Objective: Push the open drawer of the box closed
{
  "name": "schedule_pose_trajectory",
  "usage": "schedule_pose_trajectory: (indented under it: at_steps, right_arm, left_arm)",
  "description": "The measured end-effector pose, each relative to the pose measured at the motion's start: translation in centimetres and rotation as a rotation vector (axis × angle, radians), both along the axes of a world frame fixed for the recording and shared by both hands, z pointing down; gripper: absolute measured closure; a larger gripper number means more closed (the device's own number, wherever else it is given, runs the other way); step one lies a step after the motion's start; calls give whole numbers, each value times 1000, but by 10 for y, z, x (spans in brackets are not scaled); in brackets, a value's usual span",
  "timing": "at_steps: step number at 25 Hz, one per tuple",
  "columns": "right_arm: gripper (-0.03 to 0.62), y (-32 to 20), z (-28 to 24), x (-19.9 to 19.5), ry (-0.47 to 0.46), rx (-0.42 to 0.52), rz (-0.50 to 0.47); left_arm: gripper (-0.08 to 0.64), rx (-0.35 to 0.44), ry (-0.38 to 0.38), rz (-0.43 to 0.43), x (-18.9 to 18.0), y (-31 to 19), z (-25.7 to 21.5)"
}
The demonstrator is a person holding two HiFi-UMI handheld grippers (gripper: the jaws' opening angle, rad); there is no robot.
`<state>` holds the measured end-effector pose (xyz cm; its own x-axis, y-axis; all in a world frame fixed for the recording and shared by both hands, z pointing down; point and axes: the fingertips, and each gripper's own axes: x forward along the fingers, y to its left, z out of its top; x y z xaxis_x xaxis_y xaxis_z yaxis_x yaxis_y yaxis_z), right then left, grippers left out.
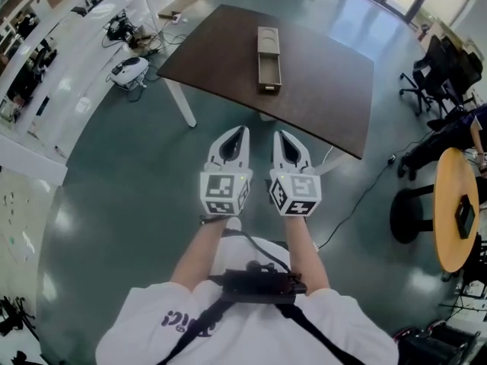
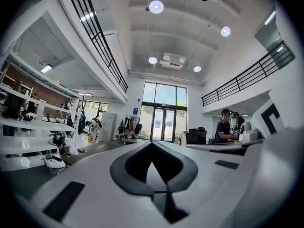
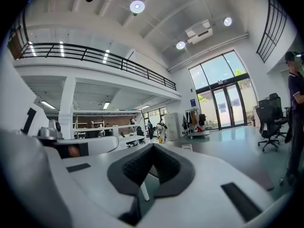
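Observation:
In the head view a long narrow wooden box (image 1: 268,41) lies on the dark brown table (image 1: 327,90). Its drawer (image 1: 269,73) is pulled out toward me, open and empty-looking. Both grippers hang side by side in front of my chest, well short of the table's near edge and pointing toward it. My left gripper (image 1: 242,132) has its jaws together with nothing between them, as the left gripper view shows (image 2: 152,144). My right gripper (image 1: 278,136) is shut and empty too (image 3: 153,146). Neither gripper view shows the box.
White workbenches with equipment (image 1: 125,71) run along the left. A round yellow table (image 1: 455,207) and black office chairs (image 1: 430,74) stand at the right. A cable (image 1: 358,202) trails over the green floor. A person (image 2: 222,129) stands far off.

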<state>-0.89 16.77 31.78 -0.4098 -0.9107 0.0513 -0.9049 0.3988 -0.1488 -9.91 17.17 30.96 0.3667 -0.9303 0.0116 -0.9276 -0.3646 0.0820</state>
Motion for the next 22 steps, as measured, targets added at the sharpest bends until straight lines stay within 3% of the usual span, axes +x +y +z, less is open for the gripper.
schedule_pose_trajectory:
  at_steps: [6, 12, 16, 22]
  right_arm:
    - [586, -41, 12, -30, 46, -22, 23]
    - [586, -86, 31, -14, 45, -60, 60]
    - [586, -128, 39, -2, 22, -70, 56]
    - [586, -227, 28, 20, -10, -19, 12]
  left_arm:
    - [551, -31, 27, 7, -38, -51, 15]
    - [551, -68, 30, 72, -14, -97, 34]
    - [551, -86, 11, 65, -5, -140, 48]
    - [551, -37, -49, 49, 26, -227, 38]
